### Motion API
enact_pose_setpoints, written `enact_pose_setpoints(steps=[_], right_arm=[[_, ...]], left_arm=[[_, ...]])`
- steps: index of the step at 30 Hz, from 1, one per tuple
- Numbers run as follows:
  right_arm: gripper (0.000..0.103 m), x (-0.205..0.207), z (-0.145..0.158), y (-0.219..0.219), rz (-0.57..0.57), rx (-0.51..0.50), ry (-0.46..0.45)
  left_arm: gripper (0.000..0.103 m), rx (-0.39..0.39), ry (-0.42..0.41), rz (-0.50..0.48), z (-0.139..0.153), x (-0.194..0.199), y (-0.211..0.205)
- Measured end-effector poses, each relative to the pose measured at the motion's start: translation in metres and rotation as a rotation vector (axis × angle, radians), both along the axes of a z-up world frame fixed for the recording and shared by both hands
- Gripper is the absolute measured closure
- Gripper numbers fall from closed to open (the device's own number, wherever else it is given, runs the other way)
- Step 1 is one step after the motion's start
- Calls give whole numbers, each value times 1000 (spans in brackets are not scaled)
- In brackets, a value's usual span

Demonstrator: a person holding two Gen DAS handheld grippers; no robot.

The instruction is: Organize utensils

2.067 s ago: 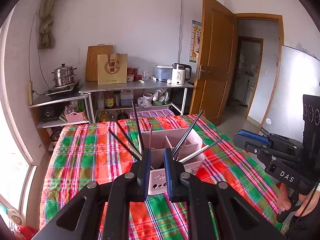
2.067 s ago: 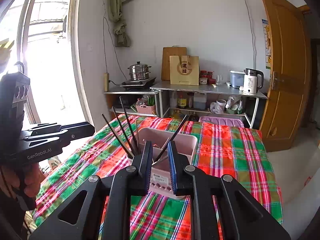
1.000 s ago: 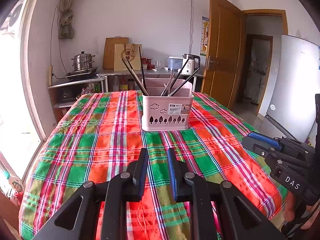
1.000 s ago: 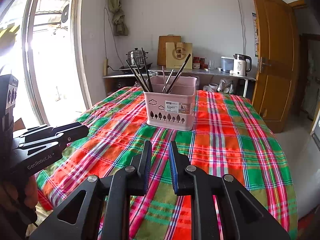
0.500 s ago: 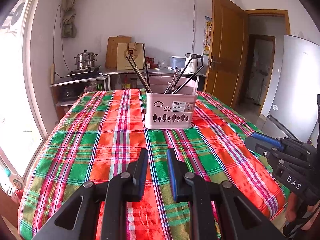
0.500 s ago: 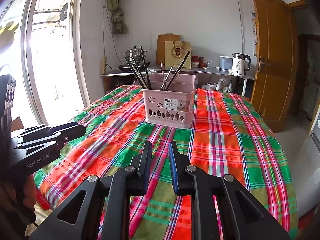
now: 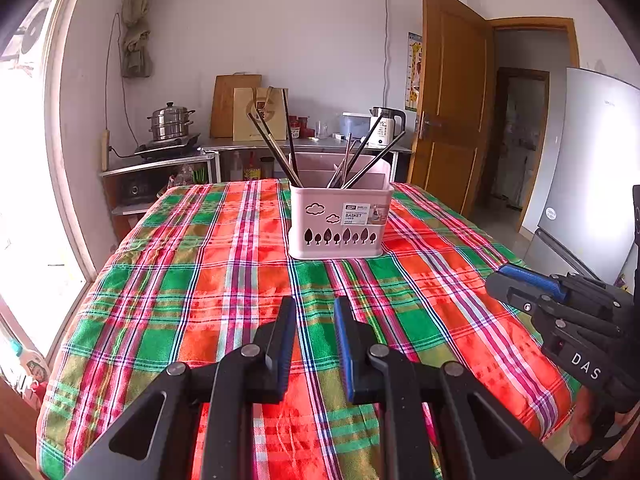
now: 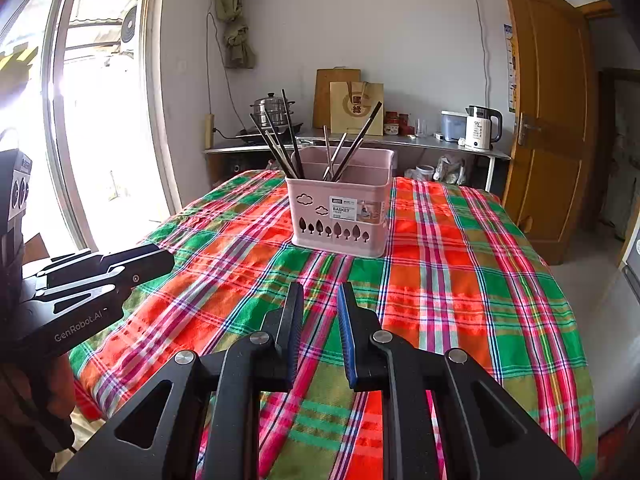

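A pink utensil basket (image 7: 340, 220) (image 8: 340, 216) stands upright on the plaid tablecloth (image 7: 224, 280), toward the far side. Dark chopsticks (image 7: 276, 148) (image 8: 276, 144) lean left in its left compartment. Thin metal and dark utensils (image 7: 352, 160) (image 8: 344, 152) lean in the one beside it. My left gripper (image 7: 314, 302) hovers over the near cloth, its jaws a narrow gap apart and empty. My right gripper (image 8: 321, 286) does the same, well short of the basket. Each gripper shows in the other's view: the right gripper (image 7: 520, 280), the left gripper (image 8: 152, 260).
A steel shelf with a steamer pot (image 7: 170, 122), a cutting board, a paper bag (image 8: 356, 108) and a kettle (image 8: 482, 128) lines the far wall. A window is on the left, an open wooden door (image 7: 452, 112) and a fridge (image 7: 592, 168) on the right.
Both grippers have drawn back from just above the basket to the near side of the table. Over the last half second nothing moves, and the jaws keep the same gap.
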State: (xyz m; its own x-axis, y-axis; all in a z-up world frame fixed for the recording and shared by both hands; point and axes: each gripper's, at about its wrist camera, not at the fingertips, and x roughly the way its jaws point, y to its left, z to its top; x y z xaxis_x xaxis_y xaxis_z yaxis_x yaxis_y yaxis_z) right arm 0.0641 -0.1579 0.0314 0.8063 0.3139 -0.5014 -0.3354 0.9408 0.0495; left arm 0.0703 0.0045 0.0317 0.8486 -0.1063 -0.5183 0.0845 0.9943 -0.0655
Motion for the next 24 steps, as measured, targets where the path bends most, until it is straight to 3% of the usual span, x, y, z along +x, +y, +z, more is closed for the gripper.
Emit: enact_pose_setpoints(steps=[24], right_arm=[[85, 1, 0, 1, 1, -2, 3]], left_arm=[[82, -4, -11, -20, 2, -4, -4]])
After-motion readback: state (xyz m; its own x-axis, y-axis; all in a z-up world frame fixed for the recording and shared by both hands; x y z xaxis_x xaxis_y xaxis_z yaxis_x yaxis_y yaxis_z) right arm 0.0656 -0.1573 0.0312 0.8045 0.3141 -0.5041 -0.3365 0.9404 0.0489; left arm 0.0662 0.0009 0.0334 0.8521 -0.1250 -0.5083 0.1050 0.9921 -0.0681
